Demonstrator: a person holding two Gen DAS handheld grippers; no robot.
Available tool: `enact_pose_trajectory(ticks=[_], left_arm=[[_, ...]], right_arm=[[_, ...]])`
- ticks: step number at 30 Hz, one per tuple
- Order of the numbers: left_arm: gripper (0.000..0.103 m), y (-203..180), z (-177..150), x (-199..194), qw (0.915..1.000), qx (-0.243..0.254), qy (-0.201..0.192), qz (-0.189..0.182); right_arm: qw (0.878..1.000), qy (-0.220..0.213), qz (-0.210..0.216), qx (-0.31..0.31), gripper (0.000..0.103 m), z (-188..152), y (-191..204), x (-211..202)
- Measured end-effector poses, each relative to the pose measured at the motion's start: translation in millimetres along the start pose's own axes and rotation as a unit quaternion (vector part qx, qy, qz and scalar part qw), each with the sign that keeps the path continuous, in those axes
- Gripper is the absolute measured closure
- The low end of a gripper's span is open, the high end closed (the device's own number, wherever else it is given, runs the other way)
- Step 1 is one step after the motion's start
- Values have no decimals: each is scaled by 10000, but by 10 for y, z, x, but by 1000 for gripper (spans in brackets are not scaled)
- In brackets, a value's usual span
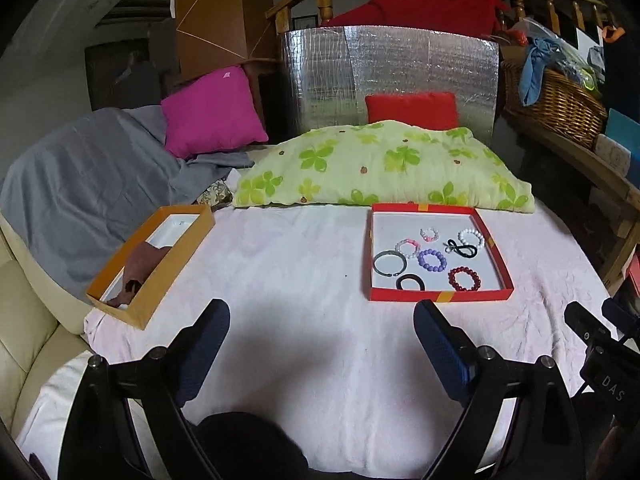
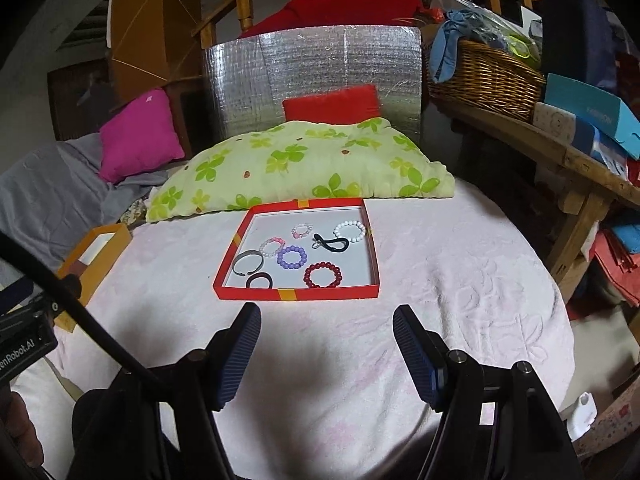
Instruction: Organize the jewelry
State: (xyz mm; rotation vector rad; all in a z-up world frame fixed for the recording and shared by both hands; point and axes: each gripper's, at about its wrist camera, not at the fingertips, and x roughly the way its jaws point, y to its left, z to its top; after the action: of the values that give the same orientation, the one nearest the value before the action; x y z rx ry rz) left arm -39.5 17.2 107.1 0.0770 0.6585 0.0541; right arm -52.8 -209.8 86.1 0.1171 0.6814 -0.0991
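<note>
A shallow red tray point(image 1: 438, 295) point(image 2: 296, 293) lies on the pale pink bedspread point(image 1: 304, 280) point(image 2: 440, 280). Inside it are several bracelets and hair ties: a dark red beaded bracelet point(image 1: 464, 279) point(image 2: 323, 275), a purple beaded one point(image 1: 432, 260) point(image 2: 292, 257), a white beaded one point(image 1: 472, 238) point(image 2: 350, 231), a grey open bangle point(image 1: 390, 263) point(image 2: 248, 263) and a black hair tie point(image 1: 411, 282) point(image 2: 259, 281). An orange box point(image 1: 160, 288) point(image 2: 94, 276) with a brownish cloth point(image 1: 140, 268) in it sits to the left. My left gripper point(image 1: 322, 312) is open and empty, short of both containers. My right gripper point(image 2: 327, 318) is open and empty just in front of the red tray.
A green-flowered pillow point(image 1: 380, 168) point(image 2: 304, 164) lies behind the tray, with a magenta cushion point(image 1: 212, 112), a red cushion point(image 1: 412, 110) and a grey blanket point(image 1: 88, 184). A wicker basket point(image 2: 484, 76) stands on a wooden bench point(image 2: 580, 168) at the right. A cream sofa edge point(image 1: 24, 344) is at the left.
</note>
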Motion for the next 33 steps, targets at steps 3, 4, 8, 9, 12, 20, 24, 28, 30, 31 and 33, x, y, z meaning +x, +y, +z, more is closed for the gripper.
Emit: enact_pose_trajectory(ticks=[3,4,8,9,12,20,24,28,30,31,33], left_arm=[[10,-10,-6,-8,10000,83,16,-20],[10,-8,-9,-21,9999,89,3,-49],[10,7,-6,-69,9999,100,-76,-59],[10,16,3,-69,9999,98,-80,-58],[10,33,6,-79,9999,81,-103,-22],[10,60,16,-75,9998,101,-141,23],[10,68,15,-65,9998,115,-132,31],[10,61,3,-62,9998,144,-129,38],[10,60,2,-58,9998,148,-122,30],[10,59,2,-57,9998,151,-117,21],[10,63,4,-55,9998,158,-117,24]], right_arm=[[10000,-4,-8,-45,31,5,25,8],[10000,-20,-14,-63,31,7,38,5],[9999,-95,-21,-111,31,21,83,-32],[9999,-110,-34,-128,31,26,95,-40],[9998,-115,-56,-160,31,37,123,-41],[9997,-129,-62,-186,31,60,172,-45],[9997,-155,-76,-173,31,56,170,-56],[9998,-135,-82,-132,31,57,152,-49],[9998,-127,-82,-121,31,57,149,-48],[9998,-131,-86,-127,31,56,151,-50],[9998,-132,-90,-135,31,53,154,-49]])
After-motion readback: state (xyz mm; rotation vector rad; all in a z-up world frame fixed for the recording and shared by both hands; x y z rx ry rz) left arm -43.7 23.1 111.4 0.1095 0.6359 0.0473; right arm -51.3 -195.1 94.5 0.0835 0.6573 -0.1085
